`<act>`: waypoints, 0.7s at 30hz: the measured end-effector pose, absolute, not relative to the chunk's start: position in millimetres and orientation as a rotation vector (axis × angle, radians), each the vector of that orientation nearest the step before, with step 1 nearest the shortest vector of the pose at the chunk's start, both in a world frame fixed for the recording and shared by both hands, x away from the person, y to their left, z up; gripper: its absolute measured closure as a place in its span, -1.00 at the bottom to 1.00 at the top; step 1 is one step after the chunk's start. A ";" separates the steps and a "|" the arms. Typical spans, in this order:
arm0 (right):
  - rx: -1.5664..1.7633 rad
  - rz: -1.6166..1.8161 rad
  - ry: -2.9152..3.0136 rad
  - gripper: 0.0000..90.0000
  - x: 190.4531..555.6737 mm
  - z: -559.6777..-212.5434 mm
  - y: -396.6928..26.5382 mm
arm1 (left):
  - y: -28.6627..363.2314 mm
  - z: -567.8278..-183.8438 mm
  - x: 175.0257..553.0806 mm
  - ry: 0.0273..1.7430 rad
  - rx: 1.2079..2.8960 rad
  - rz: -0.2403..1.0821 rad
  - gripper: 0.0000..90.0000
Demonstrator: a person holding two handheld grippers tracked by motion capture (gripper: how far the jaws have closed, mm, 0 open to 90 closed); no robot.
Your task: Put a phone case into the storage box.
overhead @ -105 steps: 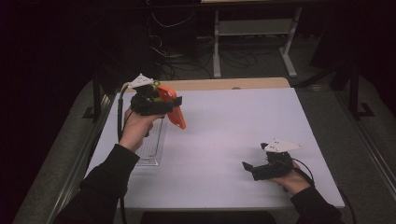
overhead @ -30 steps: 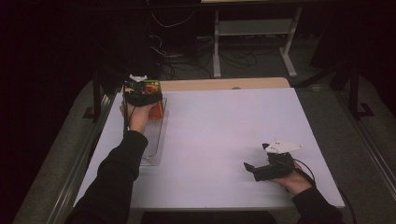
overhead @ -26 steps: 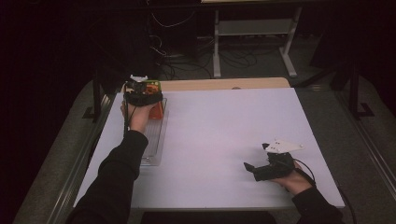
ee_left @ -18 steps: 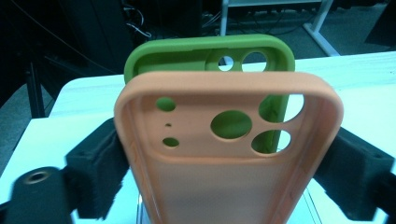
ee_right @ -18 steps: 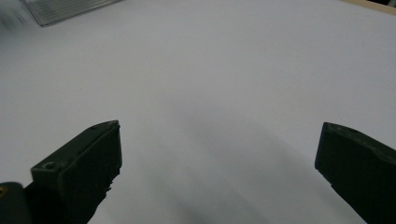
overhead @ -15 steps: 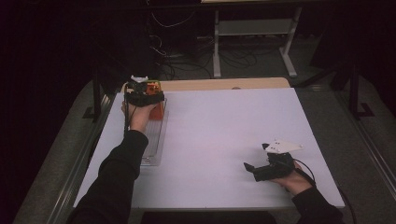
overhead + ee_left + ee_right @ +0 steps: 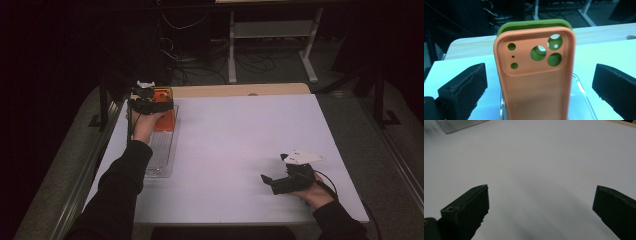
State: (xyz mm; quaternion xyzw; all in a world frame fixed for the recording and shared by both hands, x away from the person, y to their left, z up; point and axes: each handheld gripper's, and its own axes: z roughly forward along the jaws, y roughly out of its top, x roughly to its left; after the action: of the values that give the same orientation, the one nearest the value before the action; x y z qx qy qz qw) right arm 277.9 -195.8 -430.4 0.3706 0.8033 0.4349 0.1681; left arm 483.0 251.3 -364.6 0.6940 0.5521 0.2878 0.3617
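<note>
Phone cases in a clear rack at the far left of a white table; both grippers spread.

High view: we note a white table (image 7: 240, 150) with a wooden far edge, in a dark room with cables and a desk frame behind; the left gripper (image 7: 147, 102) is over the orange case (image 7: 164, 120) at the far end of the clear rack (image 7: 160, 155); the right gripper (image 7: 280, 181) rests near right, open. Left gripper view: we see the orange case (image 7: 535, 75) upright between jaws that have just been opening, pads clear of it, a green case (image 7: 534, 23) behind, largely hidden. Right gripper view: we record jaws wide over bare table (image 7: 544, 165), a rack (image 7: 459, 125) corner cut off.
</note>
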 end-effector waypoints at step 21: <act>1.047 1.234 2.289 -1.00 278.0 -428.4 -195.1 | 250.1 -339.7 424.5 1.084 1.906 0.501 -1.00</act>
State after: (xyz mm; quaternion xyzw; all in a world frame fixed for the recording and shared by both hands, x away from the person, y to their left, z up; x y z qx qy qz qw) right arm 278.0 -195.1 -428.4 0.3680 0.8050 0.4339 0.1684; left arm 424.5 250.1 -339.7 0.7646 0.4347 0.2008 0.4314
